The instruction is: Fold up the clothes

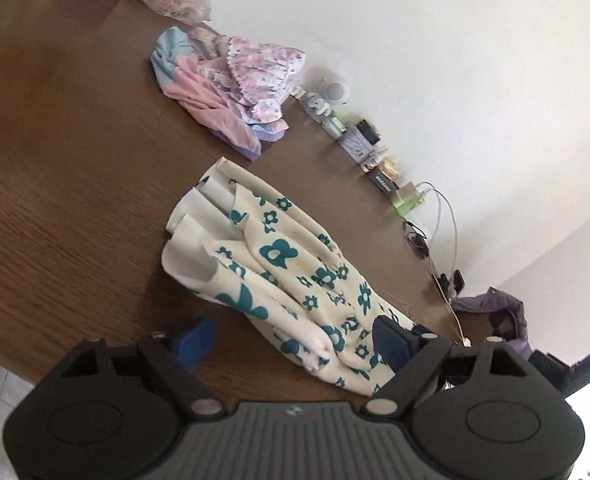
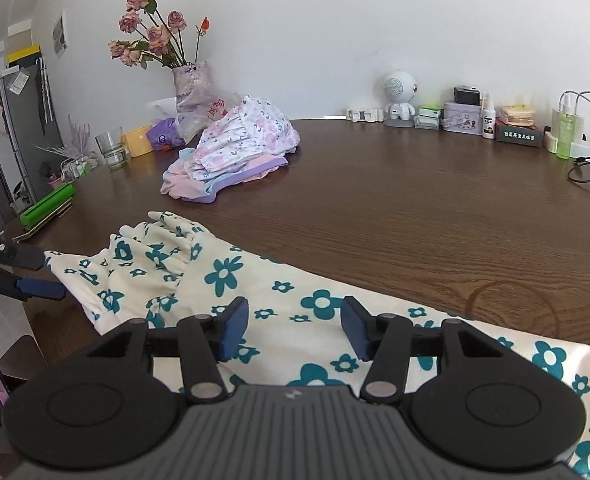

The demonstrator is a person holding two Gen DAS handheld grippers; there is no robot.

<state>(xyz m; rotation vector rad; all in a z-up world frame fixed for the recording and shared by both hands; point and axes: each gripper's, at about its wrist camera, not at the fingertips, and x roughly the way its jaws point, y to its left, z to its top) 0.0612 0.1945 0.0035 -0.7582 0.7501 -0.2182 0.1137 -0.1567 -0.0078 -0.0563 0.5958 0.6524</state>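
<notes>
As the garment lay: the floral cloth was spread long over the surface, one end bunched, unflattened.
Landmark: a pile of pastel clothes sat well behind the cloth, apart from it.
Left gripper: jaws were spread wide over the bunched end, holding nothing.
Right gripper: jaws were spread above the cloth's middle, pinching nothing.
Stage: this fitted either smoothing for a fold or letting go after one.
Doing it well, I judged: pinch a single layer at an edge, keep both ends level, and lay creases flat.
</notes>
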